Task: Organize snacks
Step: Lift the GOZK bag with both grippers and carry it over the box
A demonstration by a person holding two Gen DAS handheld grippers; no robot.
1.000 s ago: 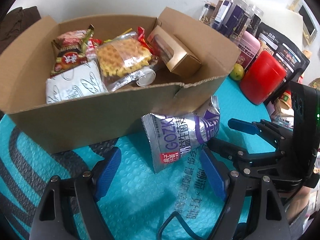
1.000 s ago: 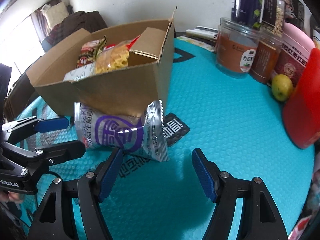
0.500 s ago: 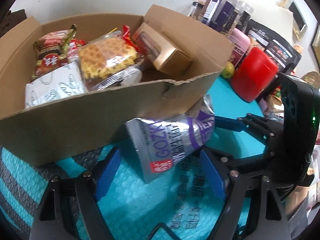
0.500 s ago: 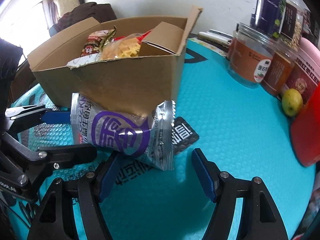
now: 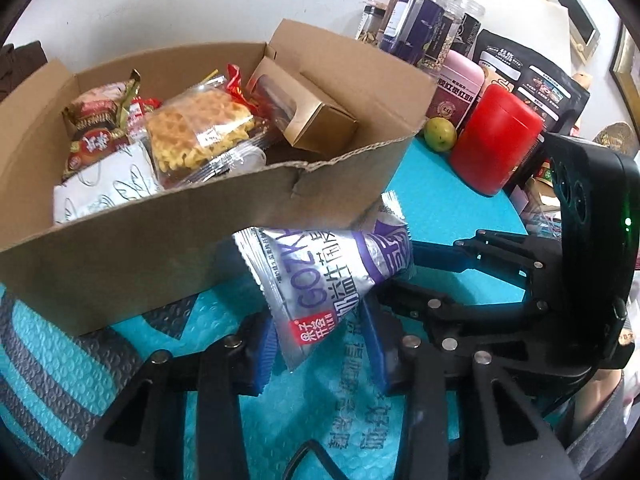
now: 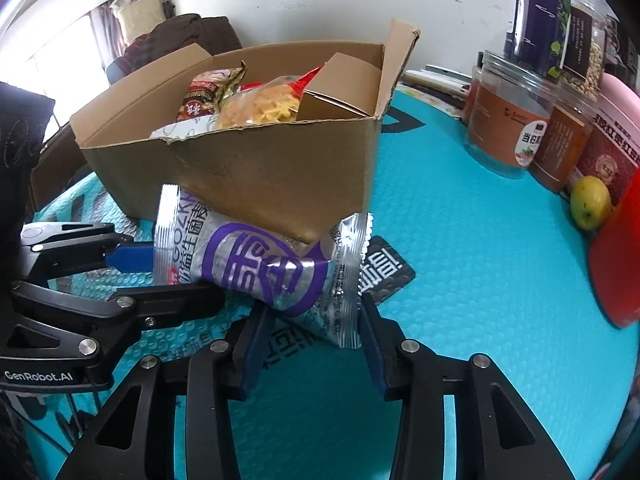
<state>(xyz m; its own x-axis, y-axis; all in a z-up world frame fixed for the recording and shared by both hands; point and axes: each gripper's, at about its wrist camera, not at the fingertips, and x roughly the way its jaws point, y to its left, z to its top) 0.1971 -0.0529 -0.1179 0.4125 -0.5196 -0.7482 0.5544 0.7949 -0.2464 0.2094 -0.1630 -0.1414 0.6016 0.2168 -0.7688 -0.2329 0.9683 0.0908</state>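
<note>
The cardboard box (image 6: 256, 168) covers the silver snack packet's (image 6: 256, 268) upper edge. The red canister (image 6: 618, 256) is cut off at the right edge. The box's near wall hides its lower contents.

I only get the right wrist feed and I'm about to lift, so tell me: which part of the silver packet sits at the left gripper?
Observer: Its red-labelled corner. The silver packet points that end down, and the left gripper straddles it. I cannot tell whether it pinches.
Operator: Is there room in the carton near the front?
Observer: A dark gap shows behind the carton front wall, between the waffle pack and the brown window box.
Operator: Anything behind the red canister?
Observer: A black pouch stands behind the red canister.
</note>
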